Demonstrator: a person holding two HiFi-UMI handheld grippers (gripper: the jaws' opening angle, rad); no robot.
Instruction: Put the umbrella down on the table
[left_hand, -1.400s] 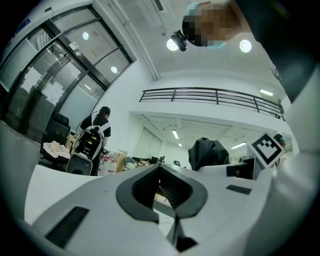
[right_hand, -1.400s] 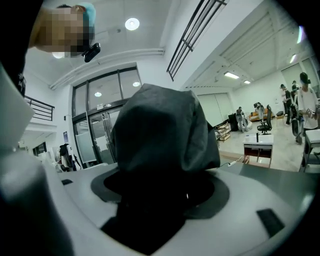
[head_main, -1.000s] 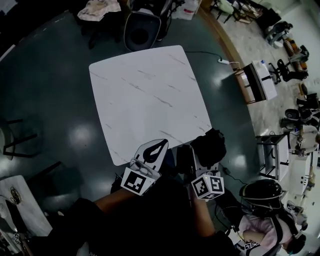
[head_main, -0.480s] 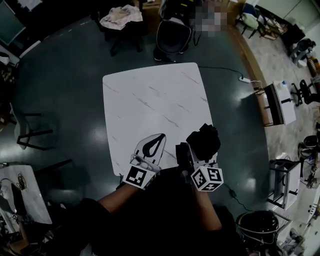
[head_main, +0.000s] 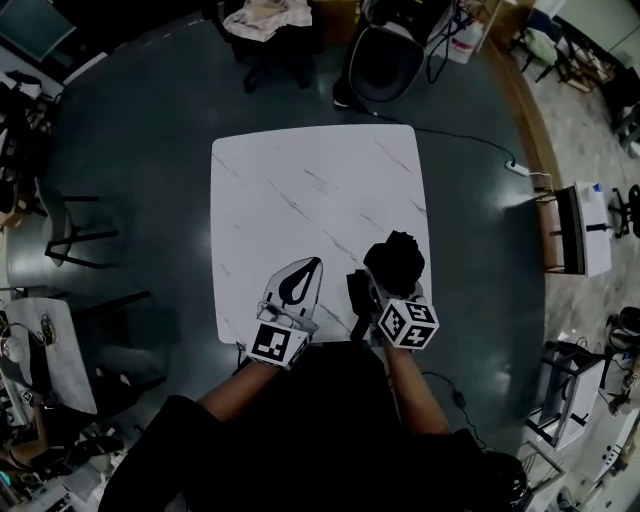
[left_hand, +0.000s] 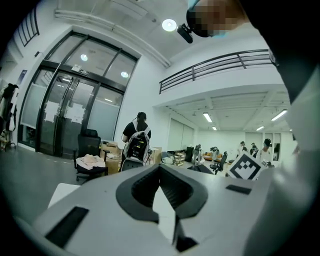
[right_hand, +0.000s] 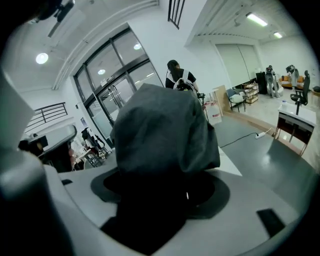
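Note:
A black folded umbrella (head_main: 396, 262) sits bunched in my right gripper (head_main: 384, 284), which is shut on it above the near right part of the white marble table (head_main: 310, 195). In the right gripper view the umbrella's (right_hand: 165, 135) dark fabric fills the space between the jaws of the right gripper (right_hand: 167, 192) and hides the fingertips. My left gripper (head_main: 313, 264) is beside it to the left, over the table's near edge, shut with nothing in it. In the left gripper view the left gripper's (left_hand: 160, 168) tips meet, with white tabletop (left_hand: 62, 192) beyond.
A black office chair (head_main: 386, 60) stands past the table's far edge, and a chair with a cloth on it (head_main: 266, 18) to its left. A cable and power strip (head_main: 519, 168) lie on the floor at right. A small table (head_main: 40, 350) and chairs (head_main: 78, 230) are at left.
Both grippers have moved forward from off the near edge to over the table's near part. The right gripper still holds the umbrella, and the left stays shut.

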